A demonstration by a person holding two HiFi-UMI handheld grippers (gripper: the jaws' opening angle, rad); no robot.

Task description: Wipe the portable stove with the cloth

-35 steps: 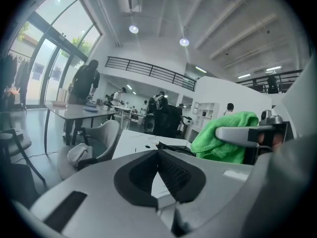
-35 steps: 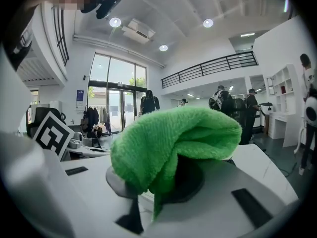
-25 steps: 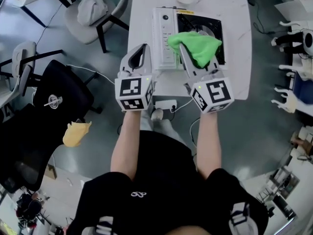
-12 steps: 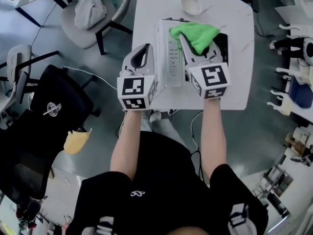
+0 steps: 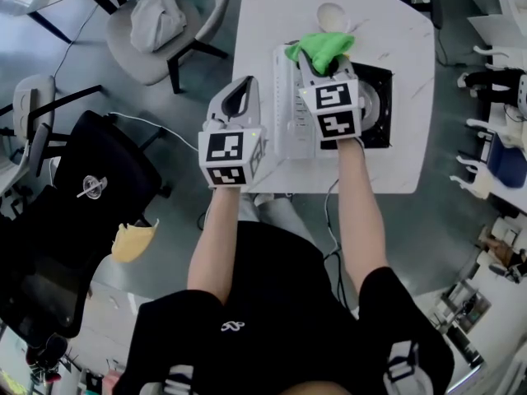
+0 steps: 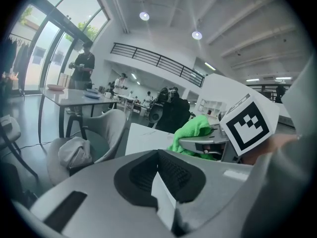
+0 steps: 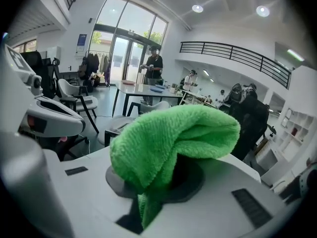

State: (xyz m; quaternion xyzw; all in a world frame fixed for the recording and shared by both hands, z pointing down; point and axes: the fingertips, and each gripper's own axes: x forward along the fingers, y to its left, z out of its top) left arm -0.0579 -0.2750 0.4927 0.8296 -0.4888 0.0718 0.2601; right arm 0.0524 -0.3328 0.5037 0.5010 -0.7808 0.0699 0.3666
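Observation:
The portable stove (image 5: 288, 105) lies on the white table (image 5: 403, 155); it has a pale control panel on the left and a black burner bay (image 5: 375, 105) on the right. My right gripper (image 5: 317, 60) is shut on the green cloth (image 5: 319, 48), which rests at the stove's far edge. In the right gripper view the cloth (image 7: 173, 133) bulges out of the closed jaws of that gripper (image 7: 158, 182). My left gripper (image 5: 239, 93) hangs shut and empty at the table's left edge, beside the stove. From the left gripper (image 6: 159, 180), the cloth (image 6: 193, 130) shows ahead.
A small white bowl (image 5: 331, 13) stands on the table just beyond the stove. A grey chair (image 5: 156, 23) with a bundle on it stands to the left, and a black chair (image 5: 90, 171) nearer me. White racks (image 5: 486, 155) line the right side.
My right gripper has pushed the green cloth away from me and leftward across the stove to its far edge. The left gripper has stayed about where it was.

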